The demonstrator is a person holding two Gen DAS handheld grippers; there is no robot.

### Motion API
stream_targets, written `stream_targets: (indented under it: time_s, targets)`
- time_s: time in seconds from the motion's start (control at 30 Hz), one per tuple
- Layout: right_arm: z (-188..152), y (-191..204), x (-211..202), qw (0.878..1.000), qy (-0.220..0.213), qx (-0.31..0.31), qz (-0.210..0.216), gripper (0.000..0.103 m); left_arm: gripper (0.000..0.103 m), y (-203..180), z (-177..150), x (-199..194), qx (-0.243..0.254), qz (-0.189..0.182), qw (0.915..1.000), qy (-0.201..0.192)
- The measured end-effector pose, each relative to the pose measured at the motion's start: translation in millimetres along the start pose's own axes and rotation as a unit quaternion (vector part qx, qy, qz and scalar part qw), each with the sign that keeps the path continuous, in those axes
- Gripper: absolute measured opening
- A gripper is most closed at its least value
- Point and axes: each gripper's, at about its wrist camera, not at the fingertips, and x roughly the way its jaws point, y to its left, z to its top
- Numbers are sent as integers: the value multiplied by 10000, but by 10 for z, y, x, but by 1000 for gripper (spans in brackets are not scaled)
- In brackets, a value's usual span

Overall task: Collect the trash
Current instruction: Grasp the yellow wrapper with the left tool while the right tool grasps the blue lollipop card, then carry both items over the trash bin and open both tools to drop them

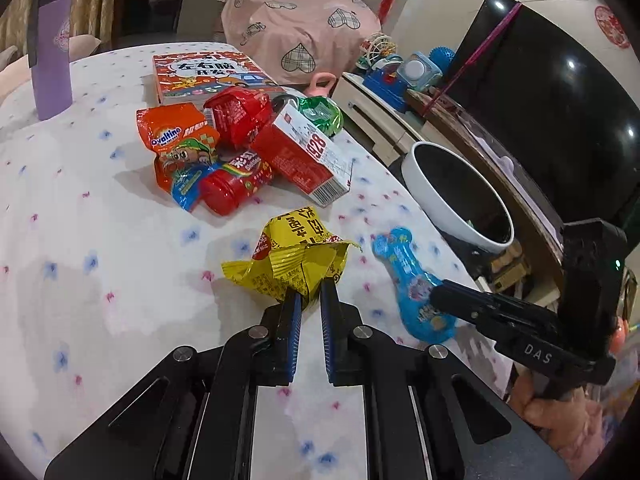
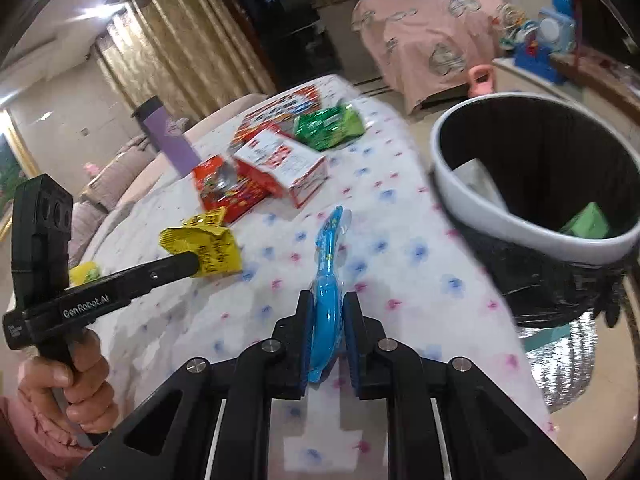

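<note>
Both grippers were on the table (image 1: 100,240) at once. The left gripper (image 1: 310,292) had its fingers drawn in close on the near edge of the crumpled yellow wrapper (image 1: 292,256), pinching the foil between the blue pads; from the right wrist view the same gripper (image 2: 192,266) had its tips pressed into that yellow wrapper (image 2: 204,242).

Over on the other side, the right gripper (image 2: 326,316) was clamped on the blue packet (image 2: 326,280), fingers narrowed to just the packet's thickness, the packet standing on edge between them and poking forward over the flowered cloth. In the left wrist view the right gripper (image 1: 438,294) met that blue packet (image 1: 408,280) at its near end, close to the table's edge.

The bin (image 2: 500,216), white-rimmed with a black liner, sat just off the table's right side, with scraps already lying inside.

Farther back the pile waited: an orange snack bag (image 1: 176,140), a red bottle (image 1: 236,184), a red-and-white carton (image 1: 304,156), a green wrapper (image 1: 320,114), and a purple tumbler (image 1: 50,52) standing upright.
</note>
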Motion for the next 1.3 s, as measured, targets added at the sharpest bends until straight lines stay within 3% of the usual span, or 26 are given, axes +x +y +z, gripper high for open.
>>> stream_targets:
  time_s: [0.07, 0.2, 0.27, 0.37, 0.5, 0.97, 1.3]
  targets:
    - [-3, 0, 64, 9998, 126, 62, 156, 21, 9, 2, -9, -3, -8, 39, 10000, 11]
    - [-46, 25, 196, 9990, 300, 111, 304, 39, 9, 66, -25, -41, -71, 68, 10000, 15]
    - [-55, 24, 194, 9987, 241, 180, 400, 42, 9, 67, -32, -52, -98, 78, 9999, 8]
    - [-70, 53, 167, 9995, 198, 49, 256, 21, 9, -1, -18, -74, -48, 28, 10000, -14]
    - [-52, 51, 11, 9999, 17, -72, 105, 15, 9, -179, 26, -94, 125, -122, 9998, -50]
    - [134, -506, -613, 9963, -742, 302, -313, 14, 9, -898, 278, 91, 678, -567, 9961, 20]
    - [351, -883, -851, 9918, -1030, 411, -628, 14, 9, -1402, 561, 300, 1127, -768, 9907, 16]
